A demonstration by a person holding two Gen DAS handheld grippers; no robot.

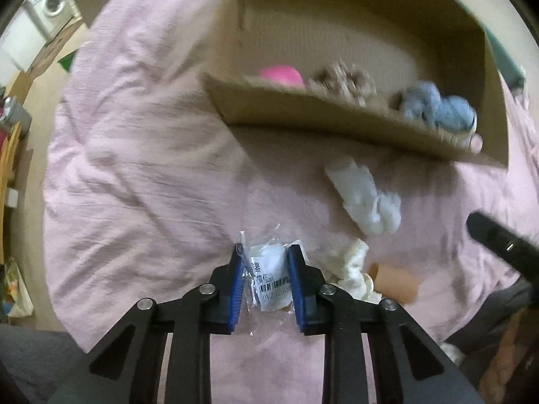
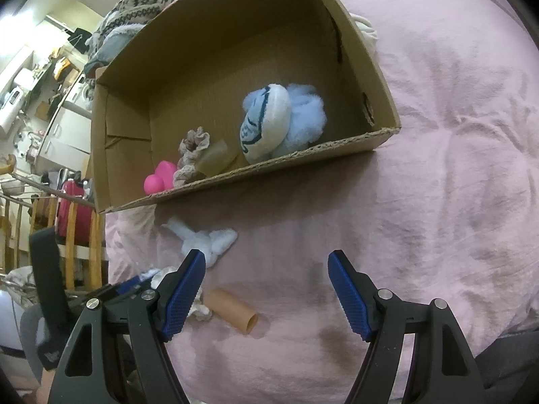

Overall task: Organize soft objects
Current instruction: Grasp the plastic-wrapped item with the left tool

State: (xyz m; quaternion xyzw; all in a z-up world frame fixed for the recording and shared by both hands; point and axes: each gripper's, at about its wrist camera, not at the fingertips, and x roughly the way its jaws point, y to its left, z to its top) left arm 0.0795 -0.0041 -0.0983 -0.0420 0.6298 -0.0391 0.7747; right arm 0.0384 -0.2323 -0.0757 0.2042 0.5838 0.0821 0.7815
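Observation:
My left gripper [image 1: 264,269] is shut on a clear plastic packet [image 1: 269,282] with white contents and a barcode label, just above the pink bedcover [image 1: 134,168]. A white sock [image 1: 367,198] lies ahead of it, a cream knit piece [image 1: 353,269] and a tan tube [image 1: 395,284] to its right. The cardboard box [image 1: 337,121] beyond holds a pink toy [image 1: 283,75], a beige scrunchie [image 1: 343,79] and a blue fluffy slipper [image 1: 438,107]. My right gripper [image 2: 266,286] is open and empty over the bedcover [image 2: 421,202], with the white sock [image 2: 209,240] and tan tube [image 2: 232,314] by its left finger, the box [image 2: 303,158] ahead.
Patterned knitwear [image 2: 148,0] is piled behind the box. A red suitcase [image 2: 72,208], wooden rails and a dark chair [image 2: 47,269] stand off the bed's left side. A washing machine [image 1: 50,6] and cardboard lie on the floor at far left.

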